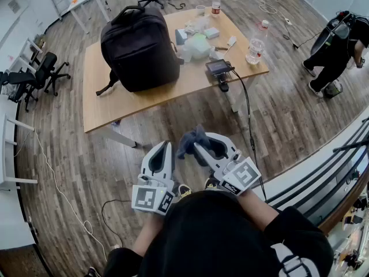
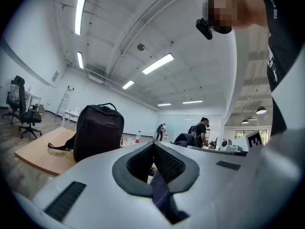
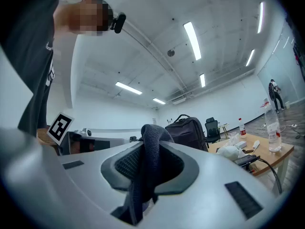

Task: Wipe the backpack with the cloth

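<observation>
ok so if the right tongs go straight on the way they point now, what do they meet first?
Most likely the backpack standing on the table: past the cloth clamped in the right tongs, it sits almost dead ahead. Only open space shows in between, though depth is hard to judge.
</observation>
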`<act>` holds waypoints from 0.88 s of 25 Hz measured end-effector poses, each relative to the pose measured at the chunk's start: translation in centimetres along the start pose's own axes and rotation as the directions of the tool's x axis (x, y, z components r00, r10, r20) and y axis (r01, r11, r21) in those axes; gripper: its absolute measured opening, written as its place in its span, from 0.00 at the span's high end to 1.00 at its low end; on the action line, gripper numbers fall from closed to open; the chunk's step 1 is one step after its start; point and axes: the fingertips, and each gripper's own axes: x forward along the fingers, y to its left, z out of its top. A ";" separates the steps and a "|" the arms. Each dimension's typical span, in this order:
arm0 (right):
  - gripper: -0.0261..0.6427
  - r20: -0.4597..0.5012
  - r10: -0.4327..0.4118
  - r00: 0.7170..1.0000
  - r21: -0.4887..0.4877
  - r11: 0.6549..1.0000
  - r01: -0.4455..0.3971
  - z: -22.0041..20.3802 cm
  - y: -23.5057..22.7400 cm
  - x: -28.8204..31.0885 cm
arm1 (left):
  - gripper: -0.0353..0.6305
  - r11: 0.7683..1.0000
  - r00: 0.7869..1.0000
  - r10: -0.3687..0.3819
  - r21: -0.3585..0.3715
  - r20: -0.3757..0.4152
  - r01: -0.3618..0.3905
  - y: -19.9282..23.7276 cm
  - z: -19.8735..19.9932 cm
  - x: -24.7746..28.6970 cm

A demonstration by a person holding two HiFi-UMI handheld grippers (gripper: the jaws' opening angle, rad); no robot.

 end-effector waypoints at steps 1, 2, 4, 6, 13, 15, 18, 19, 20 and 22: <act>0.85 0.002 -0.001 1.000 0.000 1.000 0.001 0.1 0.0 0.0 | 0.92 1.000 1.000 0.001 0.004 0.002 -0.001 0.0 0.1 0.0; 0.85 0.004 -0.002 1.000 0.000 1.000 0.002 0.1 0.0 0.1 | 0.92 1.000 1.000 0.001 0.008 0.004 -0.001 0.1 0.3 -0.1; 0.85 0.006 -0.003 1.000 -0.004 1.000 0.003 0.3 0.2 0.1 | 0.92 1.000 1.000 0.002 0.014 0.004 -0.002 0.2 0.4 -0.2; 0.85 0.009 -0.004 1.000 -0.007 1.000 0.004 0.4 0.4 0.2 | 0.92 1.000 1.000 0.001 0.018 0.003 -0.001 0.2 0.5 -0.3; 0.85 0.011 -0.007 1.000 0.000 1.000 0.007 0.0 0.9 0.3 | 0.92 1.000 1.000 -0.003 0.015 0.002 0.003 0.3 0.1 -1.1; 0.85 0.007 -0.011 1.000 0.003 1.000 0.011 -0.1 1.2 0.5 | 0.92 1.000 1.000 0.001 0.010 0.003 -0.001 0.7 0.0 -1.5; 0.85 -0.012 -0.011 1.000 -0.004 1.000 0.011 -0.4 1.7 0.8 | 0.92 1.000 1.000 0.007 0.002 0.006 -0.007 1.2 0.1 -2.2; 0.85 -0.019 -0.009 1.000 -0.006 1.000 0.009 -0.5 2.0 1.0 | 0.92 1.000 1.000 0.008 0.000 0.006 -0.008 1.4 0.1 -2.5; 0.85 -0.024 -0.008 1.000 -0.007 1.000 0.008 -0.6 2.2 1.2 | 0.92 1.000 1.000 0.009 -0.002 0.007 -0.009 1.7 0.2 -2.8; 0.85 -0.028 -0.009 1.000 -0.011 1.000 0.009 -0.7 2.7 1.6 | 0.92 1.000 1.000 0.011 -0.007 0.008 -0.011 2.3 0.2 -3.3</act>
